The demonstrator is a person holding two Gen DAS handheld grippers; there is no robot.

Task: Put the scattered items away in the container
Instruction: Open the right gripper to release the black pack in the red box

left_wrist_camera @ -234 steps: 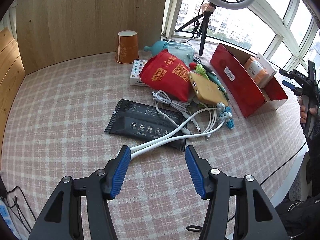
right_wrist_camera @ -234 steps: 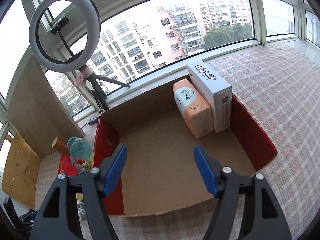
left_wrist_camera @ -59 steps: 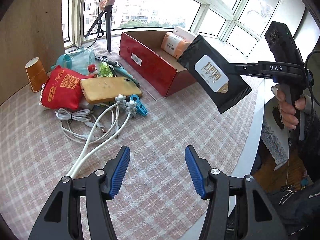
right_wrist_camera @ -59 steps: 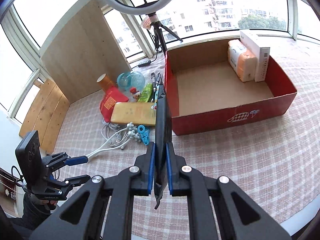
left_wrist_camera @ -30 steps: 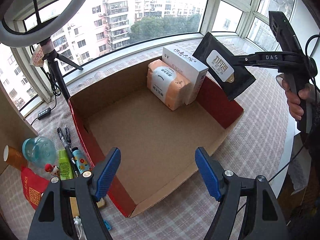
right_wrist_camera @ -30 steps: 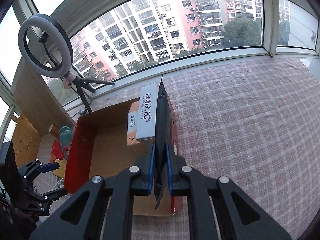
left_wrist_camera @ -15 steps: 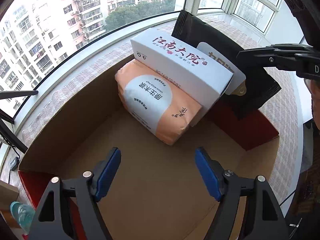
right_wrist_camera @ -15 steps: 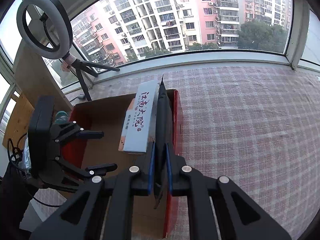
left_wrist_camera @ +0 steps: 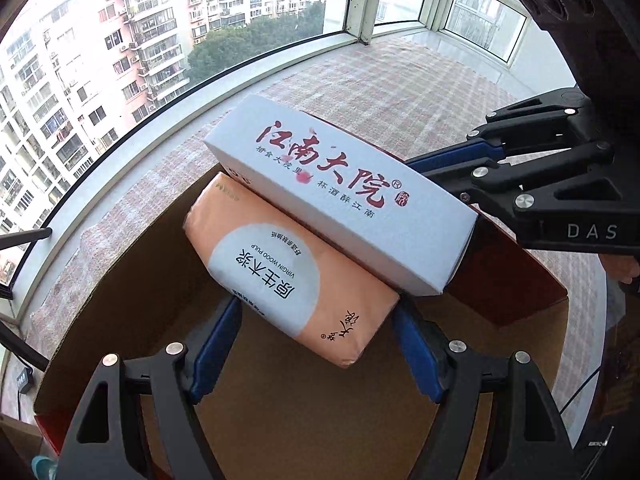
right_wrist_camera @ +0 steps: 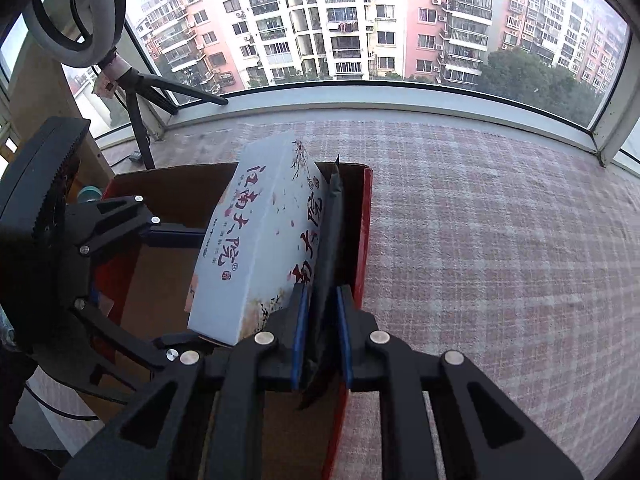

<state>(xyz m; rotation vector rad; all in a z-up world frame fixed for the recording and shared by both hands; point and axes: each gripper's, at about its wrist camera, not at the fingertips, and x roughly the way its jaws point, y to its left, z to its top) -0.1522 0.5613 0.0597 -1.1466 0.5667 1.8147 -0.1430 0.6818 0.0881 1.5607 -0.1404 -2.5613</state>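
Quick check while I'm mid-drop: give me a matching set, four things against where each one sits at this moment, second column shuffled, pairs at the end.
Things
1. black pouch
2. white carton
3. orange tissue pack
4. left gripper

Places
A. lying on the floor of the red box, next to the white carton
B. open, fingers either side of the orange tissue pack's near end
C. on edge between the white carton and the red wall, with the right gripper opening around it
D. standing between the tissue pack and the pouch

Pairs: 1-C, 2-D, 3-A, 4-B
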